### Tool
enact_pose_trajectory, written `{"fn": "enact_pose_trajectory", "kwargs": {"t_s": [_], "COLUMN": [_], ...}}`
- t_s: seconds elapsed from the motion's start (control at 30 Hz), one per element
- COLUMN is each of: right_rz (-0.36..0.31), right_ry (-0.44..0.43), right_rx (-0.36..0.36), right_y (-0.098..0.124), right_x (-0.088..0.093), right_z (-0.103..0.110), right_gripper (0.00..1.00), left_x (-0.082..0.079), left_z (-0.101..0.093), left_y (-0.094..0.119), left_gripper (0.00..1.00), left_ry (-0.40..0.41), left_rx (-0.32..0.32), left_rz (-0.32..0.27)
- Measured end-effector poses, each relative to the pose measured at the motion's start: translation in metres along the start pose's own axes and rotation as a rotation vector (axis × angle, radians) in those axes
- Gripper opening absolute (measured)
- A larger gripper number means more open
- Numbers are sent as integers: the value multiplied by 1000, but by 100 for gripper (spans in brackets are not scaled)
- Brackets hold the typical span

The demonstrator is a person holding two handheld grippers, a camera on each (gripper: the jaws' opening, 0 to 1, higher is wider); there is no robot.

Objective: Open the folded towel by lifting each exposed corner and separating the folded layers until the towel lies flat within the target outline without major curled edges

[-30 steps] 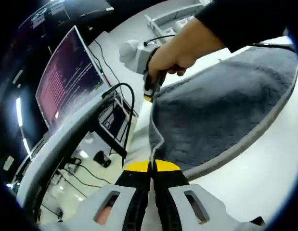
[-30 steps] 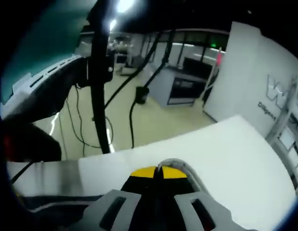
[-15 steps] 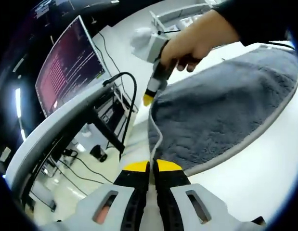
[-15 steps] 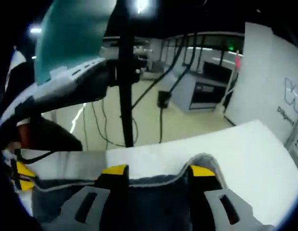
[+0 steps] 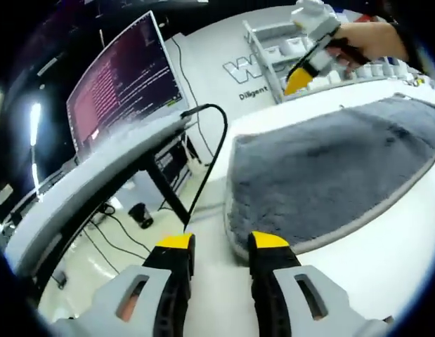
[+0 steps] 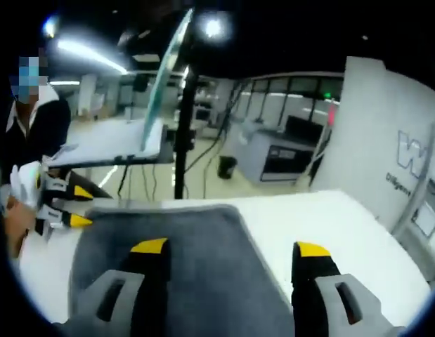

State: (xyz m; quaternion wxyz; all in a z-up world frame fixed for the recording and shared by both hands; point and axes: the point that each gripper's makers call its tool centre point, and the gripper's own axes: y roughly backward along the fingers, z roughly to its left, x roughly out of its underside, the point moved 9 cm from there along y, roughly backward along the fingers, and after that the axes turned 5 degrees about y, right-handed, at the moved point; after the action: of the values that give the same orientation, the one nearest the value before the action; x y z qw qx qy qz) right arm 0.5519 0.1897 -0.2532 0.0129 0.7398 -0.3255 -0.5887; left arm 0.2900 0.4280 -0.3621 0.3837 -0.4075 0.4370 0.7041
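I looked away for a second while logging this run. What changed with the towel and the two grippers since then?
Both grippers let go. The left gripper, shut on the gray towel's edge before, now has its jaws apart beside it. The right gripper also opened and lifted away, hovering above the cloth. The towel now lies spread on the white table.

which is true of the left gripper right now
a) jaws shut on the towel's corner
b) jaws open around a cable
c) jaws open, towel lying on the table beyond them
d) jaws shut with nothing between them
c: in the left gripper view the left gripper has its yellow-tipped jaws apart, with bare white table between them, and the grey towel lies spread on the table just beyond.
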Motion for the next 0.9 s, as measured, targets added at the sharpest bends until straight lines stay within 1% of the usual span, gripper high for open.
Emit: {"fn": "enact_pose_trajectory", "kwargs": {"t_s": [0.03,0.1,0.13,0.17,0.27,0.3,0.33,0.37,0.4,0.43,0.53,0.57,0.67,0.77,0.8,0.9], "right_rz": [2,-20,-25,-30,-35,-41,-48,-42,-40,-34,-37,-40,-32,-24,-18,10], "right_ry": [-11,-46,-59,-68,-102,-114,-121,-122,-127,-137,-161,-180,-201,-219,-225,-258], "right_rx": [20,99,132,155,217,241,277,288,296,321,342,363,397,432,444,494], "right_y": [9,37,52,65,100,111,122,132,142,156,179,188,211,233,241,268], "right_x": [1,3,4,5,11,14,16,19,23,28,39,44,57,70,76,103], "right_z": [-7,-30,-40,-48,-67,-72,-78,-80,-82,-85,-90,-92,-97,-102,-104,-112], "right_gripper": [69,70,71,73,89,98,99,100,100,100,100,100,100,100,100,100], "left_x": [-3,-9,-12,-17,-29,-33,-36,-40,-44,-49,-67,-75,-96,-115,-120,-129], "left_z": [-3,-8,-11,-16,-21,-23,-26,-30,-33,-37,-48,-51,-52,-46,-44,-42], "left_y": [2,3,3,3,-1,-1,-1,0,1,2,4,5,5,-1,-4,-10], "left_gripper": [35,45,51,61,88,93,97,100,100,100,100,100,100,100,100,99], "left_ry": [-9,-9,13,59,131,157,180,195,219,237,258,266,252,236,232,212], "left_rx": [4,7,24,66,133,157,183,218,259,301,419,448,464,442,438,430], "left_rz": [-8,-17,-23,-31,-51,-61,-71,-78,-78,-81,-102,-106,-114,-123,-125,-127]}}
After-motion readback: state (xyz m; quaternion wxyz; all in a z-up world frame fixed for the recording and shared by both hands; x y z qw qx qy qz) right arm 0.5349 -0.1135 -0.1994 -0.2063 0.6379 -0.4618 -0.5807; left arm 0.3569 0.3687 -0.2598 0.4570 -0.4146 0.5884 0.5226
